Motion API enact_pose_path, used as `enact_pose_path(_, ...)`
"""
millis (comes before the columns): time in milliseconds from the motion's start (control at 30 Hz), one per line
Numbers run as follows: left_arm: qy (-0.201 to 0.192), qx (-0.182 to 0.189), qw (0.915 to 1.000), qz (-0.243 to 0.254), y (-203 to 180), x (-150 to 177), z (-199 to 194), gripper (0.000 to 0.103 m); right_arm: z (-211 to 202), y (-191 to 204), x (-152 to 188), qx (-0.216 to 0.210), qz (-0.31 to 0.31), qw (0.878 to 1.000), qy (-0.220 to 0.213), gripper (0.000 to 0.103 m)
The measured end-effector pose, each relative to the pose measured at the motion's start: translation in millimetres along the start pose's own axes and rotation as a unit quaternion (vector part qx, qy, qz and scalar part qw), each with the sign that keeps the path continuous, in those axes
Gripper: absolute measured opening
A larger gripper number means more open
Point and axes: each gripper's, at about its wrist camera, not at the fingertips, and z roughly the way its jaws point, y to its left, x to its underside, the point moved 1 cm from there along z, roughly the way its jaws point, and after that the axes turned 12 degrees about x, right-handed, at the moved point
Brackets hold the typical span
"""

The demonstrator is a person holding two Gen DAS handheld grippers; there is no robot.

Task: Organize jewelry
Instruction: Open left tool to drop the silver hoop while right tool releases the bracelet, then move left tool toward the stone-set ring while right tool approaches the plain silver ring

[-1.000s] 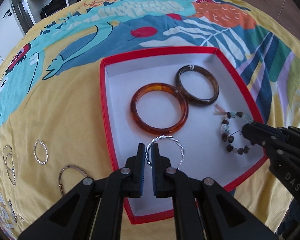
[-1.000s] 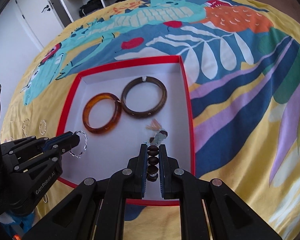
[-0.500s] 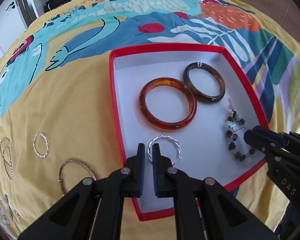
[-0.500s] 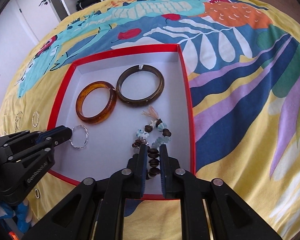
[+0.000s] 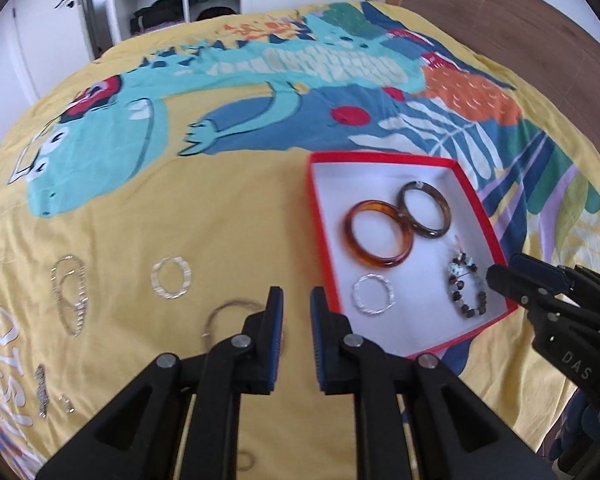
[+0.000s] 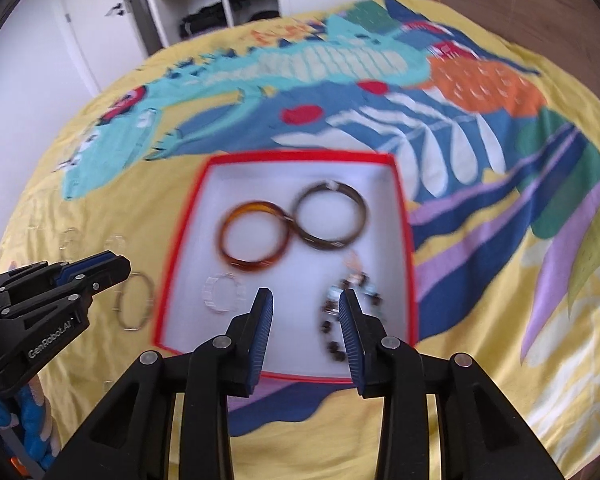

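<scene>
Left hand-held gripper (image 5: 296, 312) is spread and empty, hovering over the bed (image 5: 220, 208) just left of the red box (image 5: 320, 248). Right hand-held gripper (image 6: 305, 312) is spread wide and empty, over the near edge of the box, above the bead bracelet (image 6: 340, 320).

Done, by the look of it: four pieces lie in the box. The amber bangle (image 5: 378, 240) touches the dark brown bangle (image 5: 424, 210) at the far side, with the small twisted silver hoop (image 5: 372, 294) and the bead bracelet nearer.

Left to do: the plain silver hoop (image 5: 228, 316) just beside the left fingers, a twisted silver hoop (image 5: 171, 278), a pair of long hoops (image 5: 70, 296) further left, plus tiny bits near the bed's edge, too small to tell.

Box is shallow, white inside, with a red rim.
</scene>
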Motion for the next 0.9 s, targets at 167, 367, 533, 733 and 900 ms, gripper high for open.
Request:
enact_pose_path(167, -0.016, -0.029, 0.9991, -0.026, 37, 19, -38, 0.013, -26, 29, -2, -0.025, -0.015, 0.999, -0.019, 0.034)
enact_pose_path(367, -0.025, -0.057, 0.9969, -0.049, 76, 42, -78, 0.013, -46, 62, 1, -0.045, -0.041, 0.998, -0.023, 0.034)
enact_pose_path(533, -0.028, -0.089, 0.9938, -0.061, 103, 64, -104, 0.022, -62, 86, 7, -0.063, -0.056, 0.996, -0.026, 0.034)
enact_pose_path(733, -0.030, -0.115, 0.9894, -0.083, 133, 91, -120, 0.032, -71, 117, 18, -0.082, -0.078, 0.993, -0.023, 0.034)
enact_pose_path(900, -0.031, -0.130, 0.9856, -0.104, 155, 113, -131, 0.032, -75, 141, 30, -0.095, -0.097, 0.991, -0.014, 0.034)
